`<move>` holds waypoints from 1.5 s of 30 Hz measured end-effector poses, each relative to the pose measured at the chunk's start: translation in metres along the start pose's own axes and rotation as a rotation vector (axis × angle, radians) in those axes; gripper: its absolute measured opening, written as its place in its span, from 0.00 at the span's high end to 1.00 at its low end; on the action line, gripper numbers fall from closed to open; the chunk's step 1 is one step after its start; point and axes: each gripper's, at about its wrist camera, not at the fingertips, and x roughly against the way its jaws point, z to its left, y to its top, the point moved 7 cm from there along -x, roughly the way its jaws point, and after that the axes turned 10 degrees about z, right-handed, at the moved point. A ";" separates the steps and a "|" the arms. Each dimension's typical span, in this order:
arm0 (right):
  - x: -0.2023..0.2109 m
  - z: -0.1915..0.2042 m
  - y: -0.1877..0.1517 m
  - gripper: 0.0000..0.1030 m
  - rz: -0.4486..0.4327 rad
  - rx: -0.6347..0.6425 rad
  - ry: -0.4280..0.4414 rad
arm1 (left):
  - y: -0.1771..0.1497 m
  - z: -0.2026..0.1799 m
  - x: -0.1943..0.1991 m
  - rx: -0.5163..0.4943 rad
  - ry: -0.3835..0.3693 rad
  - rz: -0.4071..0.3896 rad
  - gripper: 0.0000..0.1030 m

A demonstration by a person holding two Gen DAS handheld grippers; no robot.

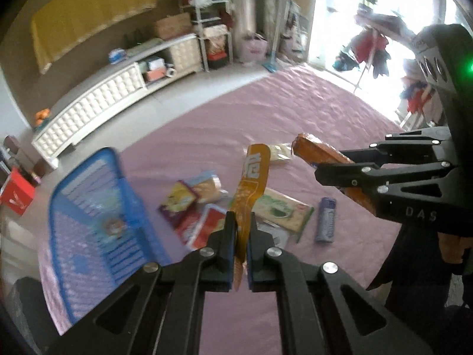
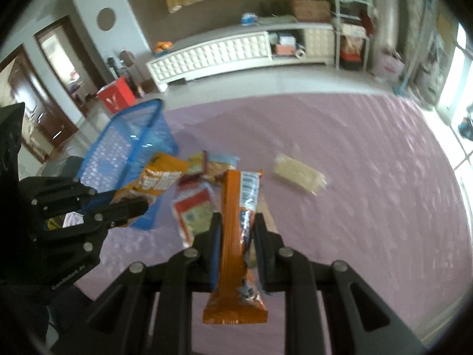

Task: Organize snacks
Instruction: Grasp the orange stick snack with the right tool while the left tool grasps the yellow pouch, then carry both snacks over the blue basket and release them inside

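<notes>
My left gripper (image 1: 243, 222) is shut on a flat yellow-orange snack packet (image 1: 251, 177), held edge-on above the pink bedspread (image 1: 280, 112). The same packet (image 2: 156, 177) shows in the right wrist view, pinched by the left gripper (image 2: 139, 207). My right gripper (image 2: 236, 224) is shut on a long orange biscuit pack (image 2: 236, 236), also lifted; in the left wrist view that pack (image 1: 319, 152) sticks out of the right gripper (image 1: 334, 165). A blue plastic basket (image 1: 97, 216) stands at the left. Several other snack packets (image 1: 192, 204) lie in a loose pile beside it.
A green-and-cream packet (image 1: 280, 211), a purple tube (image 1: 325, 219) and a pale cracker pack (image 2: 298, 174) lie on the bedspread. A white low cabinet (image 2: 221, 53) and a red box (image 2: 116, 94) stand on the floor beyond. Bright doorway at the right.
</notes>
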 end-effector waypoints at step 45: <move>-0.114 0.179 0.122 0.76 0.082 0.254 0.083 | -0.024 0.240 -0.034 0.394 0.060 0.111 0.46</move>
